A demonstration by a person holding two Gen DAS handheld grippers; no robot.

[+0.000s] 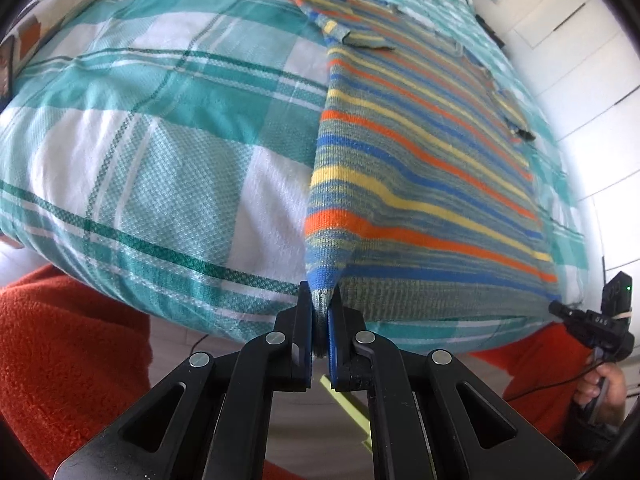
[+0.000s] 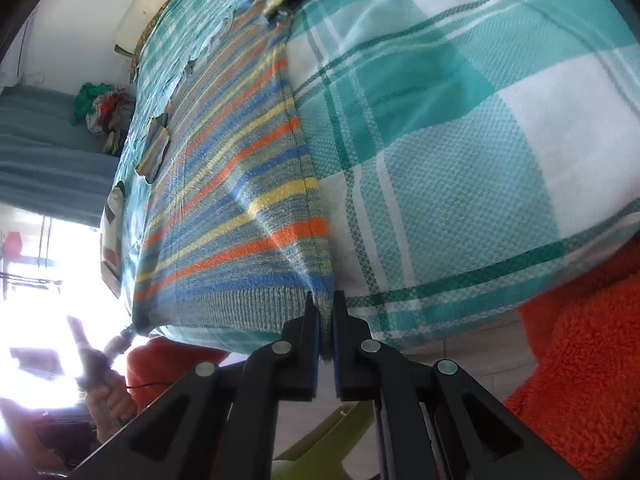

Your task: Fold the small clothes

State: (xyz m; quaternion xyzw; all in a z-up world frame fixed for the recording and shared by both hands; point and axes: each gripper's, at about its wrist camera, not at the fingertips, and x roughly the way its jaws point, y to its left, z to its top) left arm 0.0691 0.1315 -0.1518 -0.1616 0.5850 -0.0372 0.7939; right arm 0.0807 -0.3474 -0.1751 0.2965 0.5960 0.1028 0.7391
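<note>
So far the fold looks barely begun. Through the left wrist view, the left hand-held gripper [image 1: 320, 312] has its blue pads [image 1: 305, 320] pinched tight on one bottom corner of the striped knit sweater [image 1: 420, 184], right at the ribbed hem where it reaches the near edge of the bed [image 1: 160, 152]. The sweater lies spread flat on the teal-and-white checked bedcover, its body stretching away toward the collar, and one sleeve [image 1: 332, 16] lies out at the far end. At the right edge of this view the right hand-held gripper [image 1: 592, 328] sits at the other hem corner, a hand [image 1: 604, 388] wrapped around its grip. Through the right wrist view, the right hand-held gripper [image 2: 325, 312] is likewise clamped shut on the hem's opposite corner, fabric caught between its fingers; the sweater [image 2: 240, 184] runs flat up the bed [image 2: 460, 120] with no crease or doubled layer across the body that I can see. The other sleeve [image 2: 154, 152] lies off to the side, and a heap of other clothes [image 2: 104, 108] waits beyond the bed. I judge that both hem corners are secured and the first fold itself, carrying the hem up toward the collar, remains to be done, along with the sleeves.
</note>
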